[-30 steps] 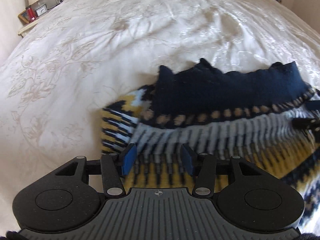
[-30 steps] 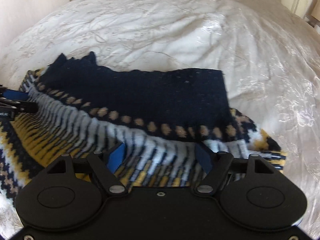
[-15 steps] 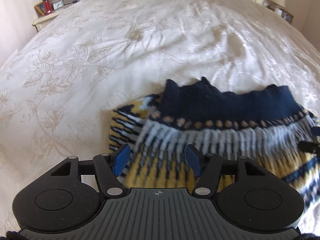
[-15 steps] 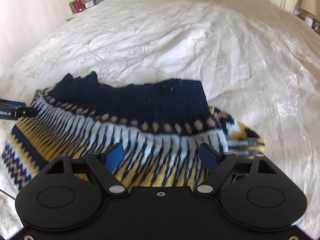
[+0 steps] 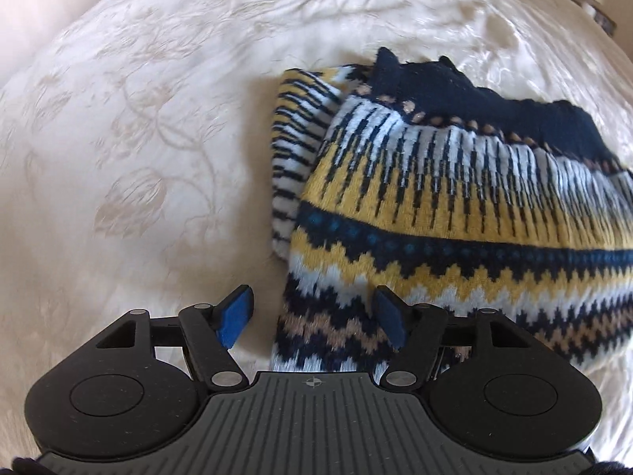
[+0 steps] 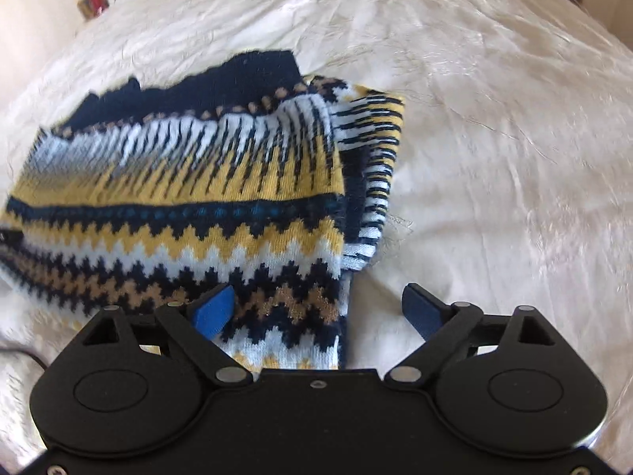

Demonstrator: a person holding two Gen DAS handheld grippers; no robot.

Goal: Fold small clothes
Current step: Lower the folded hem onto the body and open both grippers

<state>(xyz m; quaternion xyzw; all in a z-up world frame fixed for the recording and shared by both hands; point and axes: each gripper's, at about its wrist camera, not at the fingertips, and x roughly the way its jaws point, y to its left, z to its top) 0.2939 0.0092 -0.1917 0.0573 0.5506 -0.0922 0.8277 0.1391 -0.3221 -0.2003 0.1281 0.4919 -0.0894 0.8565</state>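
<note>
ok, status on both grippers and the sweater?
Left gripper and right gripper open, jaws just been widening, nothing pinched. Navy, yellow and white patterned knit sweater lies folded on the cream embroidered bedspread. Nothing in the way.

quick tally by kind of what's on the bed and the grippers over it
patterned navy, yellow and white knitted sweater: 1
cream floral bedspread: 1
black two-finger grippers with blue pads: 2, left gripper, right gripper
total: 4

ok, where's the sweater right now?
The sweater lies folded on the white bedspread: right half of the left wrist view, left half of the right wrist view.
</note>
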